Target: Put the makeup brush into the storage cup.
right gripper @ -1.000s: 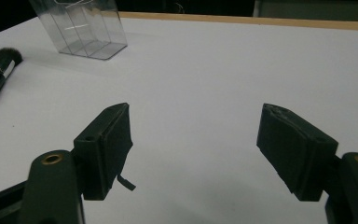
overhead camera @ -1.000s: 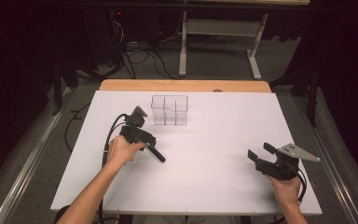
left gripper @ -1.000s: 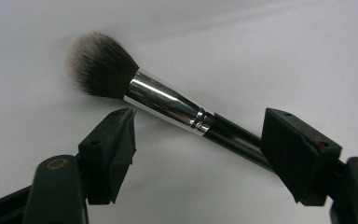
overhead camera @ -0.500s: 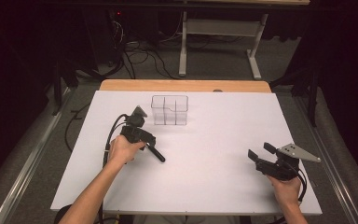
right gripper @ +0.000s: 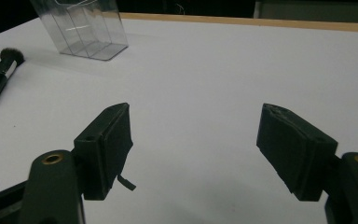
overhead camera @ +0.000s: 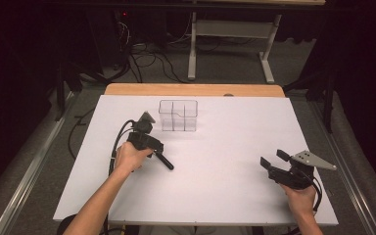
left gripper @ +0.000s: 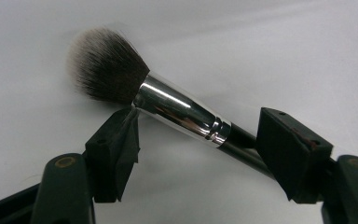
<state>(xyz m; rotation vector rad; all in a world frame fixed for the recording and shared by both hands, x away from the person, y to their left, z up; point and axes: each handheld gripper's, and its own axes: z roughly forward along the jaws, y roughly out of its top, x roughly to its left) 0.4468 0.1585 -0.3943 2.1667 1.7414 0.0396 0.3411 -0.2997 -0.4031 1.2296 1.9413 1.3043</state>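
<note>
Left tool (left gripper: 196,140) spread wide around a makeup brush (left gripper: 168,105), jaws on either side of its metal collar and black handle, not pinching. Brush flat on the white desk (overhead camera: 225,147), bristles pointing away beyond the jaw tips. Clear plastic organizer (overhead camera: 177,115) just beyond the left tool. Right tool (right gripper: 200,154) spread open over bare desk, well apart from the brush.
</note>
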